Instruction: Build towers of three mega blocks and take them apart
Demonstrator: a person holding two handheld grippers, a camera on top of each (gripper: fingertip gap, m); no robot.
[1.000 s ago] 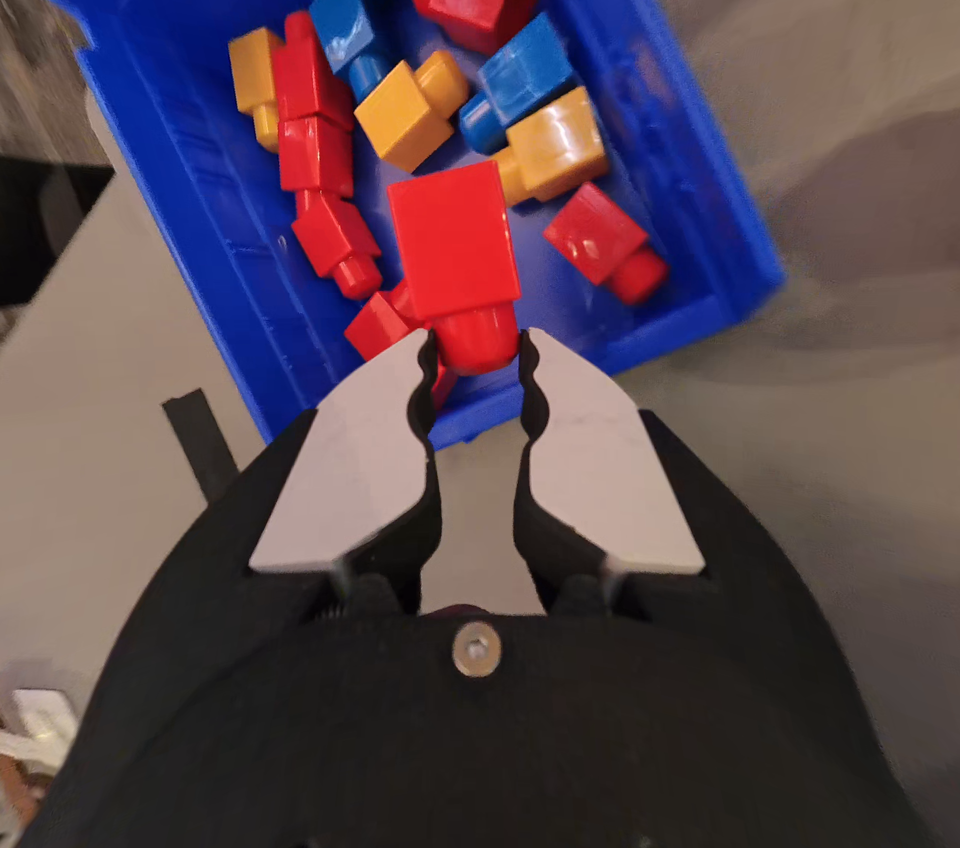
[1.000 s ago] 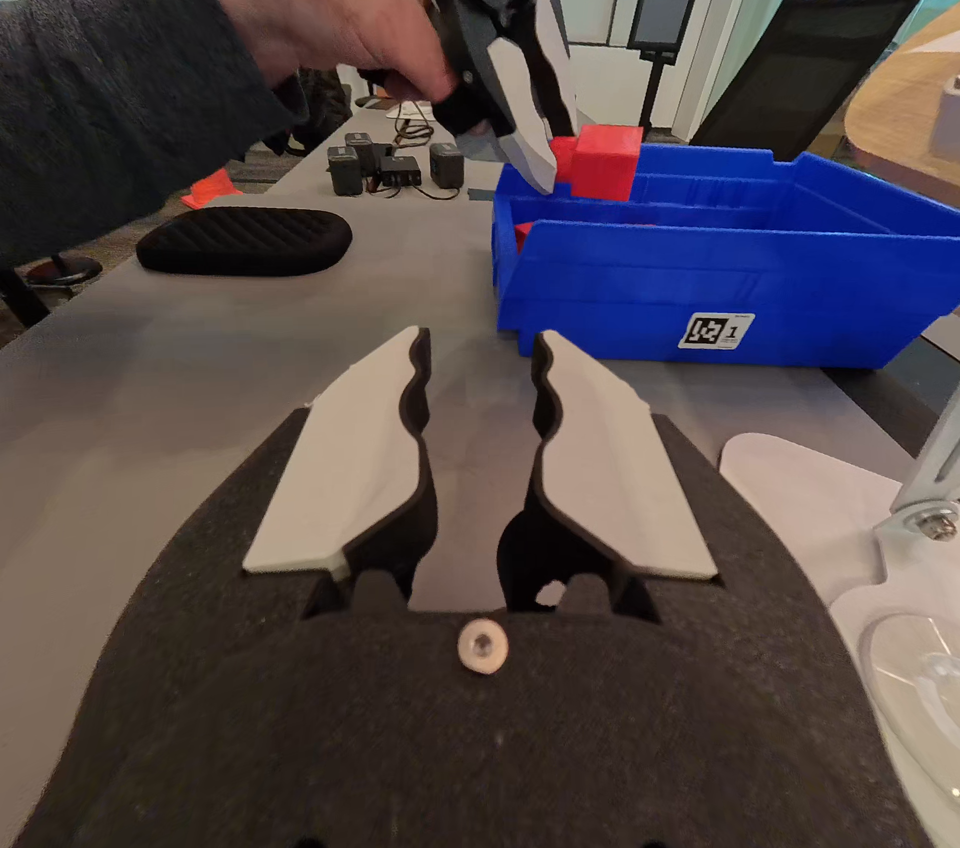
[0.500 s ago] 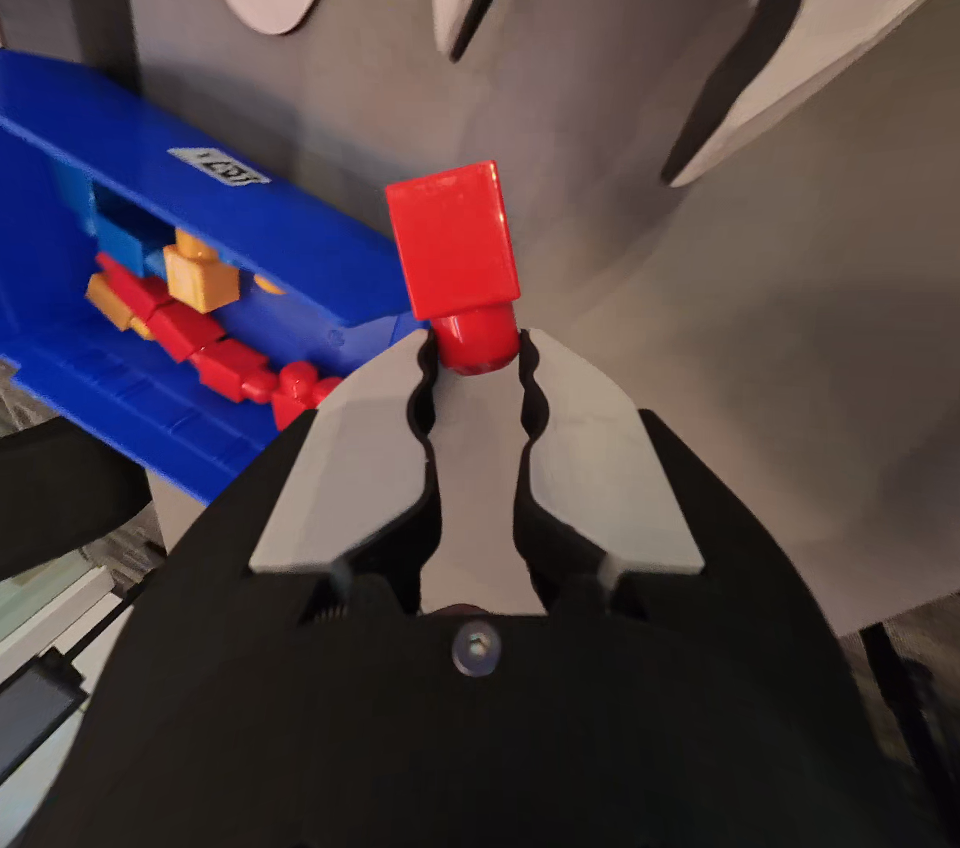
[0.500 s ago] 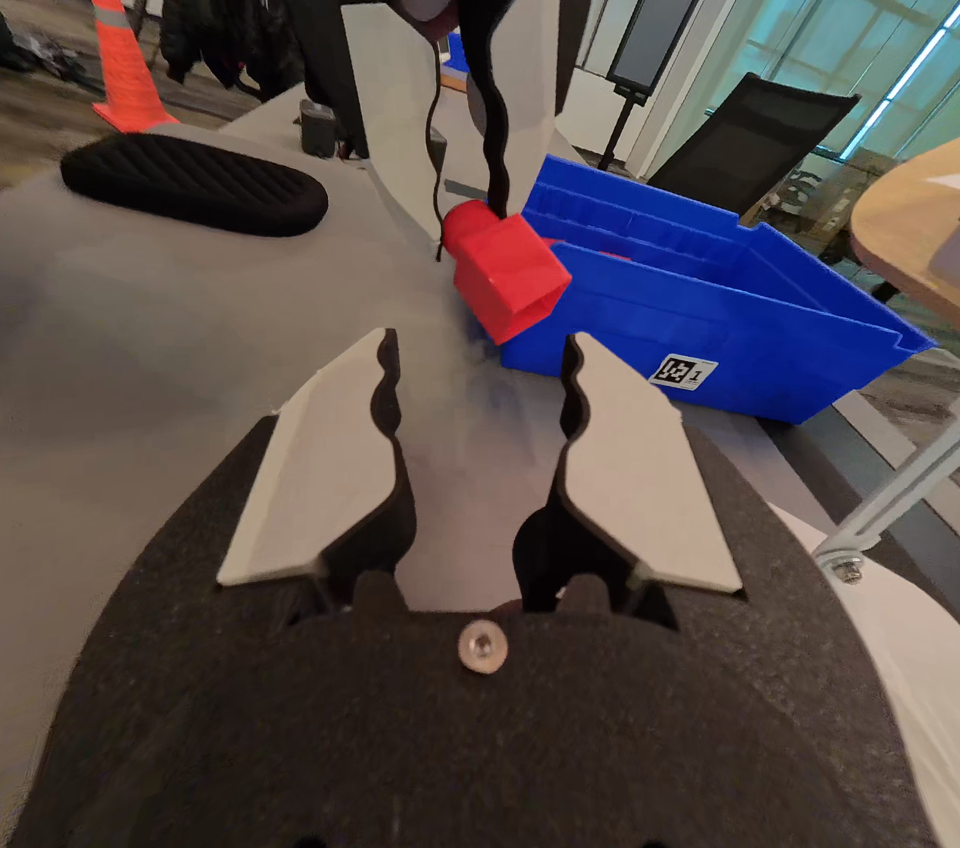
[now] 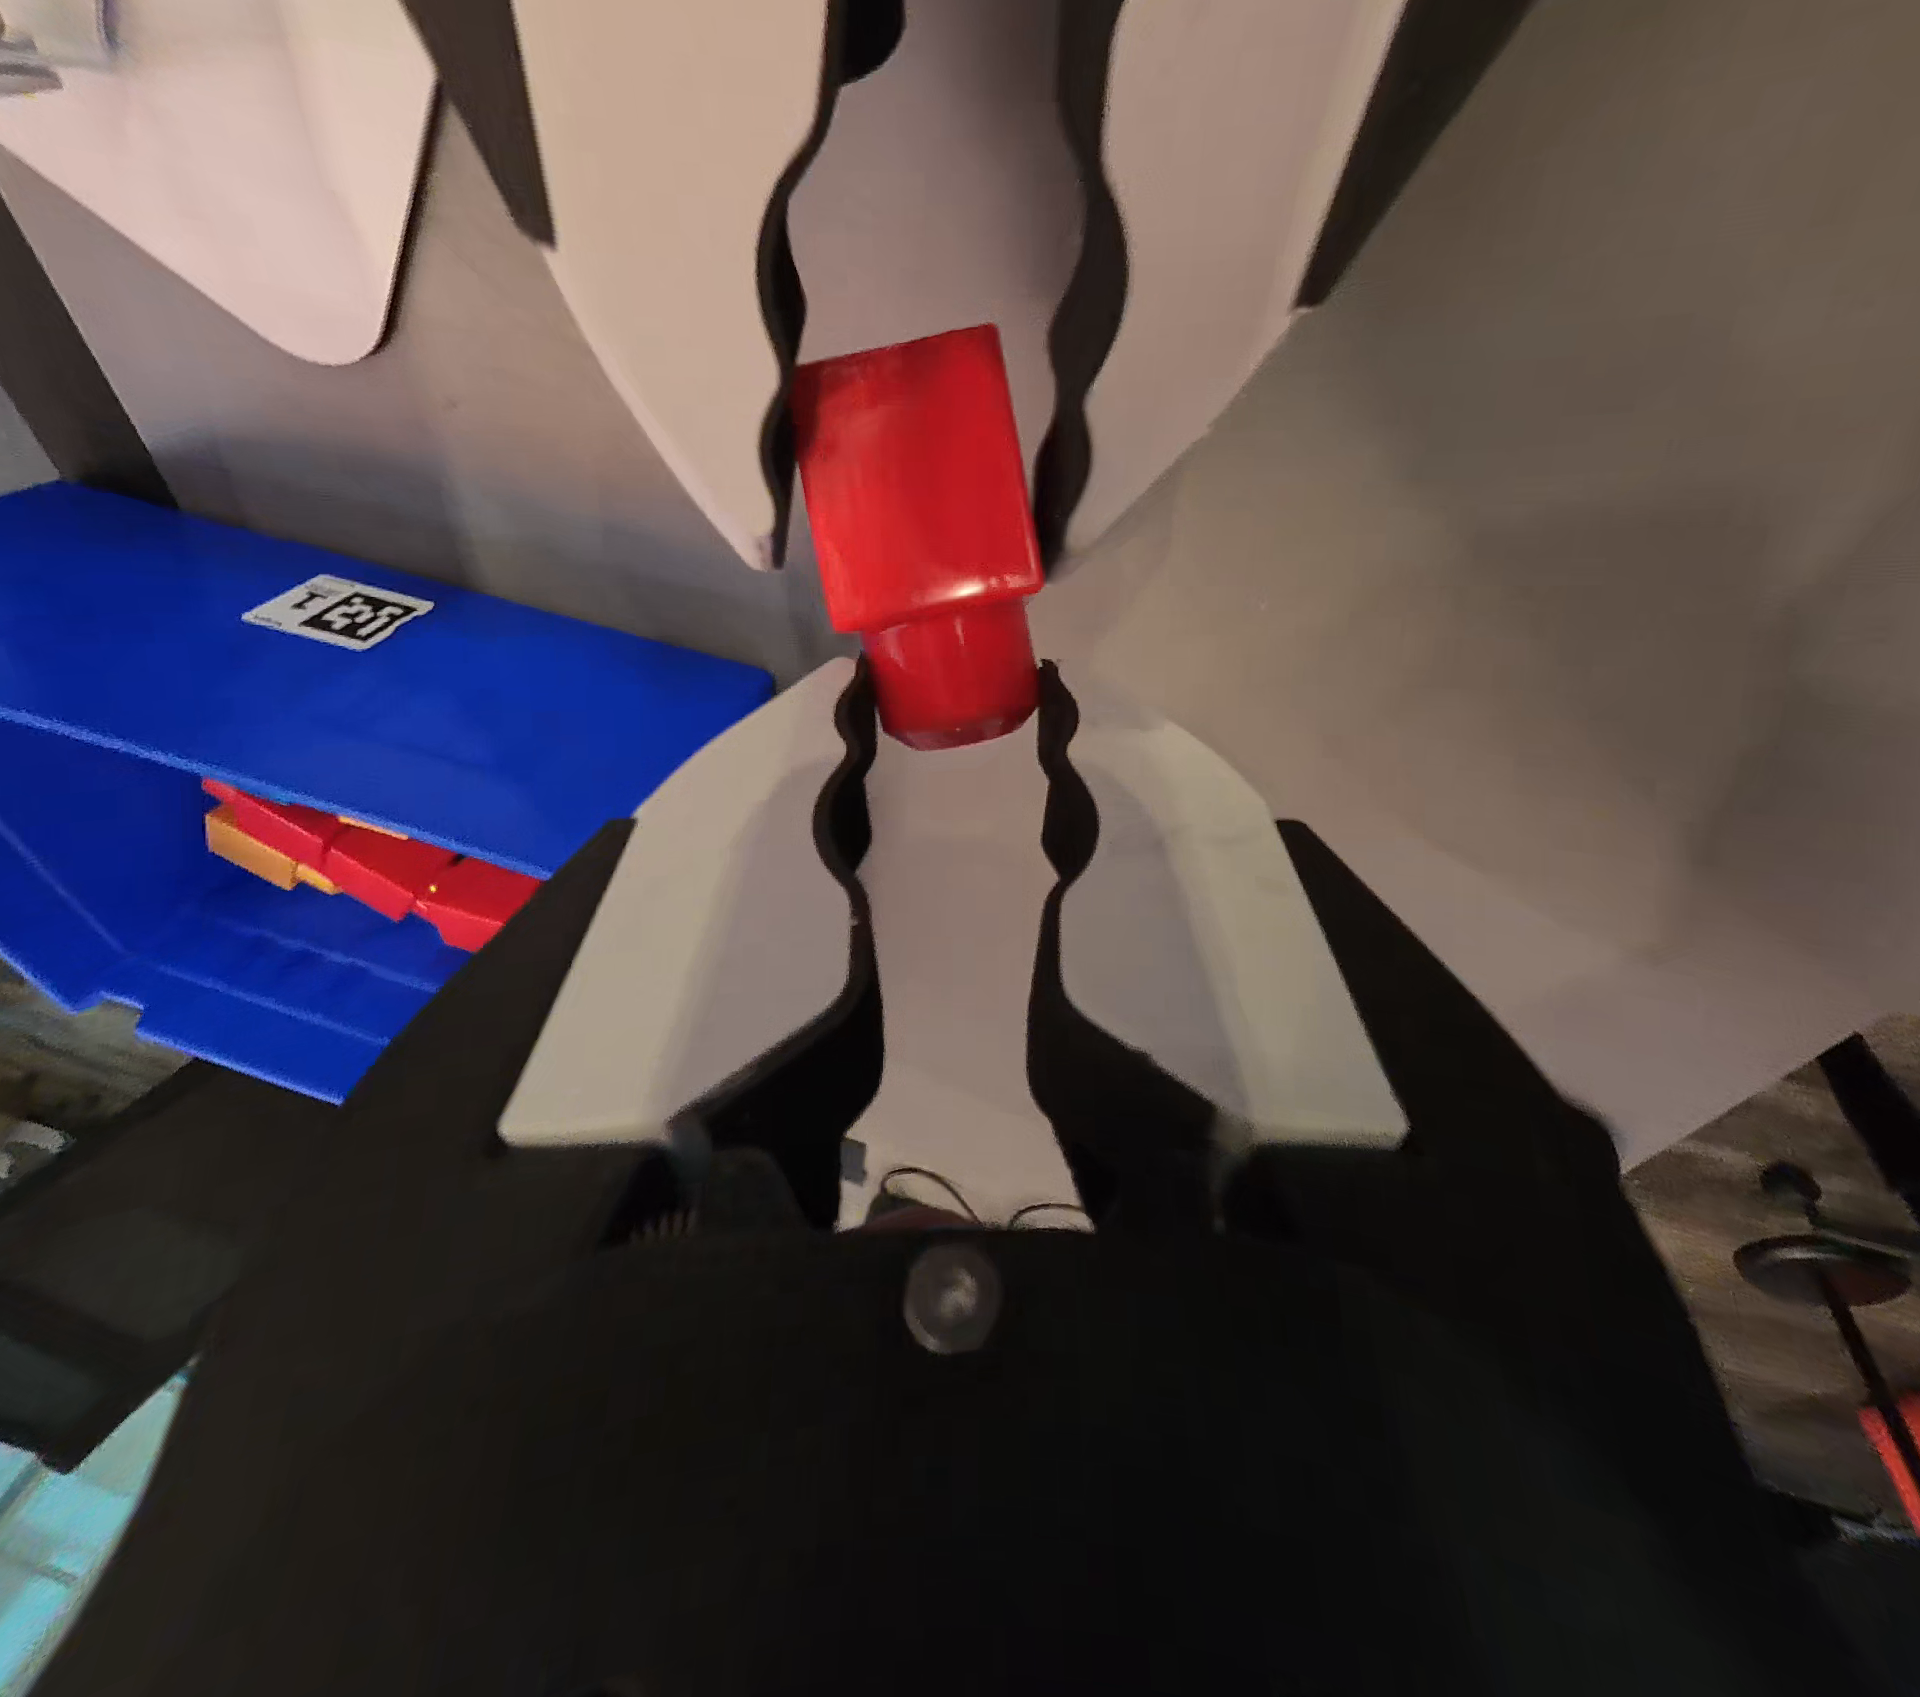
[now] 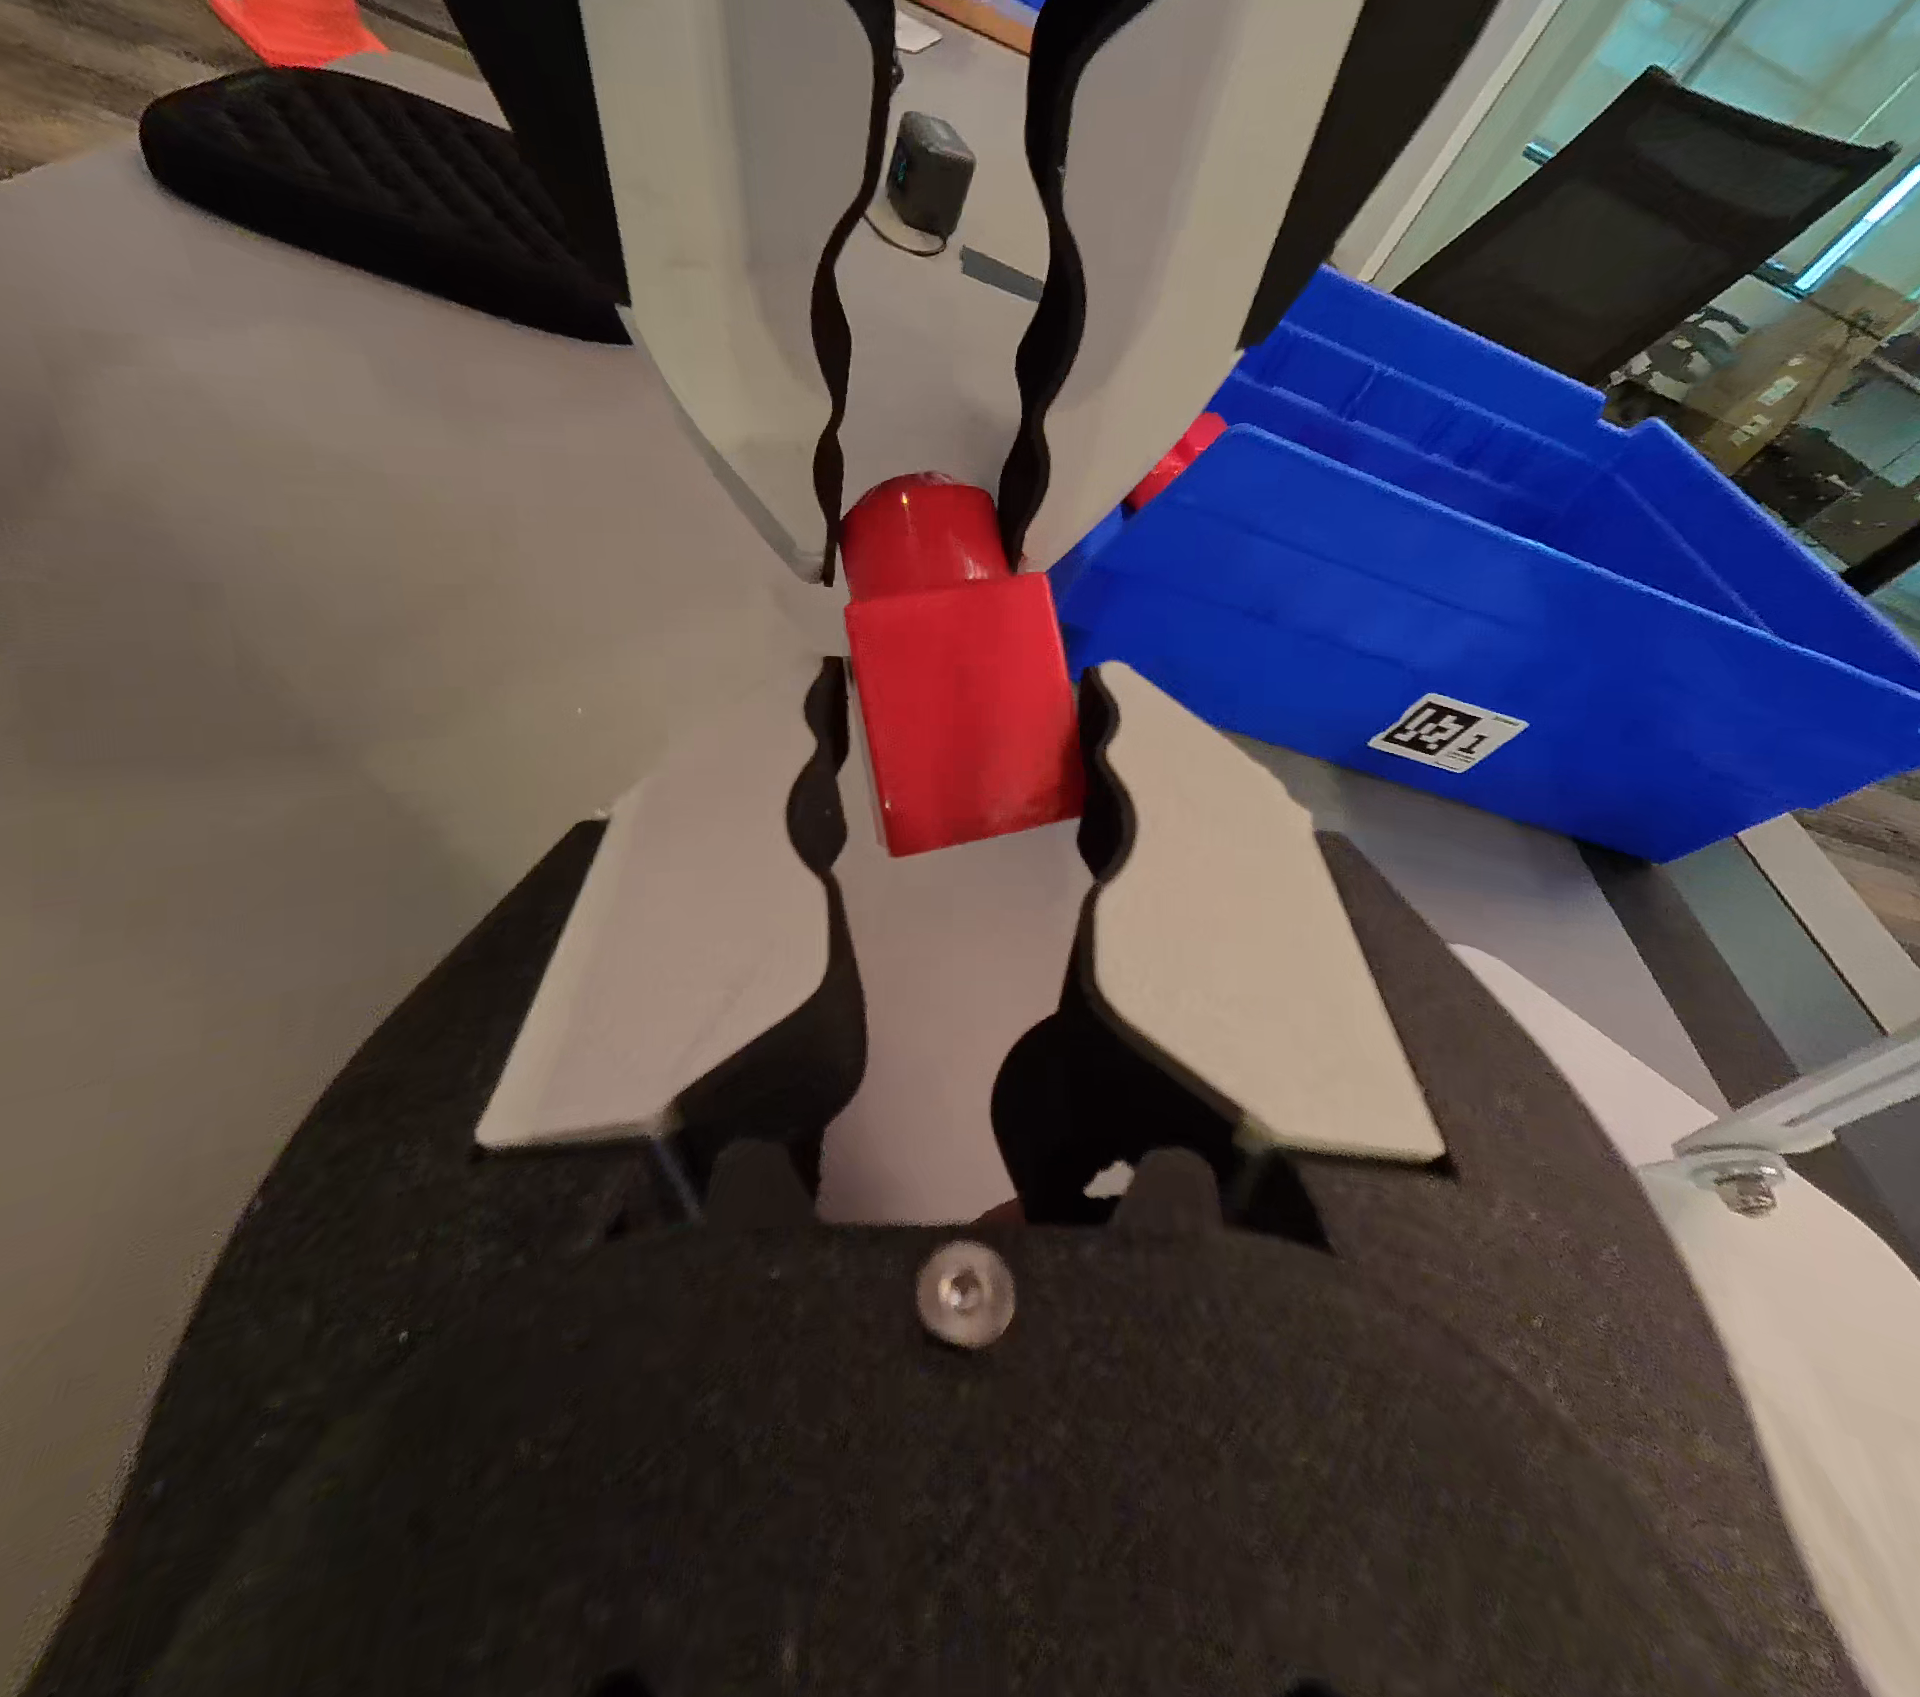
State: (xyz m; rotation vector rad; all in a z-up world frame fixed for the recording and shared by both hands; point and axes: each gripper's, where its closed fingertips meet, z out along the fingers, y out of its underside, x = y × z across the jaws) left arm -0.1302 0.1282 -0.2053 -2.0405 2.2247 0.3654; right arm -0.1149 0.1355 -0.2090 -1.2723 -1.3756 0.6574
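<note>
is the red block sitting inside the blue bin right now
No, the red block is outside the blue bin, held by its stud in the left tool.

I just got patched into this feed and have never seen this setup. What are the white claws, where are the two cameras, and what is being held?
The claws are two hand-held grippers, each with a camera looking along its fingers. In the left view, the left gripper pinches the round stud of a red block. The right view shows the right gripper facing it, fingers either side of the block's square body; whether they press it is unclear. So the views look at each other. On the grey table a blue bin holds more red and yellow blocks.
</note>
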